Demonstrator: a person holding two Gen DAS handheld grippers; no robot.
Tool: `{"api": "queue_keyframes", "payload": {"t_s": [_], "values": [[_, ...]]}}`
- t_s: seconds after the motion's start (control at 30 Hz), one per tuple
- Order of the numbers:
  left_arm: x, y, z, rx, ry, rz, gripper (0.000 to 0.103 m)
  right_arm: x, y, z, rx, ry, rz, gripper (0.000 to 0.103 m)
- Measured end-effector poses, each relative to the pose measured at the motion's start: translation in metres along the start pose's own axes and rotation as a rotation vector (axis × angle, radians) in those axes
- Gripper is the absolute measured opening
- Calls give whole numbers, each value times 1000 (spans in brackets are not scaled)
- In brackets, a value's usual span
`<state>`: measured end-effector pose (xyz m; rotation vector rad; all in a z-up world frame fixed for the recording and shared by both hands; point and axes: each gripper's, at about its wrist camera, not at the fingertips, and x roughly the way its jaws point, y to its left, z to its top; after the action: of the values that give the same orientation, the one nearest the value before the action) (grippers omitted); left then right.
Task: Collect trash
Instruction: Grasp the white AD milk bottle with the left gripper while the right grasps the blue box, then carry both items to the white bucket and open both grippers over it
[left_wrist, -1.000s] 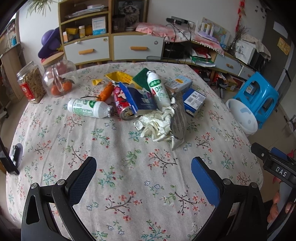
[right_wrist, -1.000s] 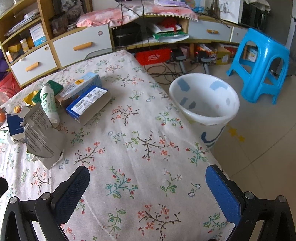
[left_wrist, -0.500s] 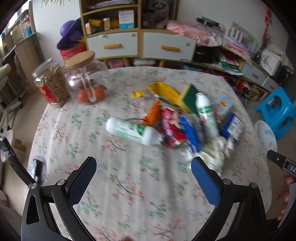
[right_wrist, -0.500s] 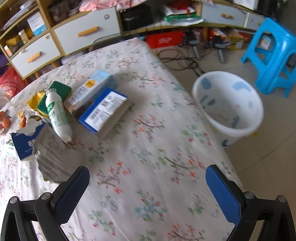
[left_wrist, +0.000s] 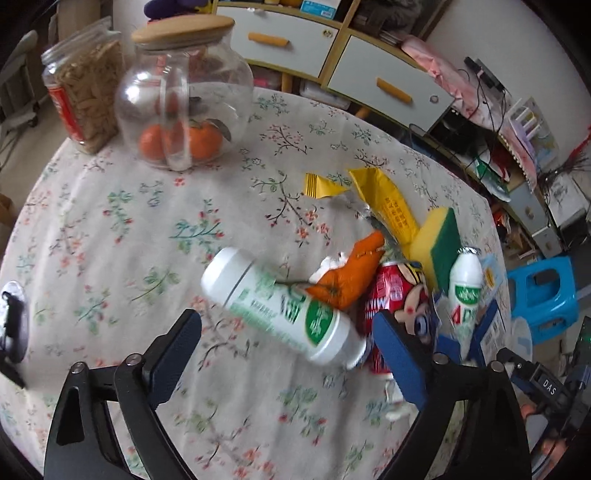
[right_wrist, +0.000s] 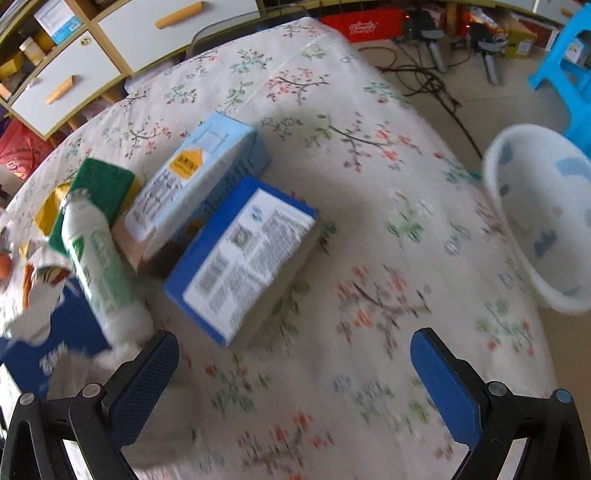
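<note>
Trash lies on the floral table. In the left wrist view a white and green bottle (left_wrist: 284, 306) lies on its side between my open left gripper (left_wrist: 288, 343) fingers, beside an orange wrapper (left_wrist: 351, 273), a red can (left_wrist: 391, 299), yellow wrappers (left_wrist: 391, 206) and a second small bottle (left_wrist: 465, 291). In the right wrist view my right gripper (right_wrist: 295, 365) is open and empty just in front of a blue and white box (right_wrist: 243, 258). A light blue box (right_wrist: 199, 173) and a white bottle (right_wrist: 103, 266) lie to its left. The white bin (right_wrist: 543, 221) stands off the table's right edge.
A glass jar of oranges (left_wrist: 181, 99) and a snack jar (left_wrist: 85, 85) stand at the table's far left. A yellow-green sponge (left_wrist: 439, 243) lies among the trash. A blue stool (left_wrist: 543, 291) and drawers (left_wrist: 388, 85) stand beyond the table.
Both grippers have moved forward and lower toward the trash pile. The left one now straddles the lying bottle. The right one has closed in on the blue box. Both stay open.
</note>
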<state>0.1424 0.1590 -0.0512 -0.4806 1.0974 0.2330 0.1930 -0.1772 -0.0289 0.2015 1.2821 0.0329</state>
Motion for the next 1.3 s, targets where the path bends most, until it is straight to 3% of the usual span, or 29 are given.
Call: {"api": "queue_keyframes", "payload": {"t_s": [0.33,0.47,0.57,0.67,0.73,0.87,1.3], "values": [[33,-15,11,-7,41,-8,73,34,21,24,14,29,52,103],[38,-13,11,-22,66,-42,63,42,25,25,18,37,49,103],[35,-12,8,-9,70,-42,50,49,28,24,6,42,13,103],[33,-8,4,-11,89,-63,50,48,31,21,-31,26,-30,94],[31,-5,-2,-17,102,-79,49,44,31,19,-54,17,-41,79],[25,-4,-7,-30,106,-115,44,35,20,17,-42,21,21,65],[-31,-28,-20,82,-22,-195,42,-19,-36,11,40,-60,82,65]]}}
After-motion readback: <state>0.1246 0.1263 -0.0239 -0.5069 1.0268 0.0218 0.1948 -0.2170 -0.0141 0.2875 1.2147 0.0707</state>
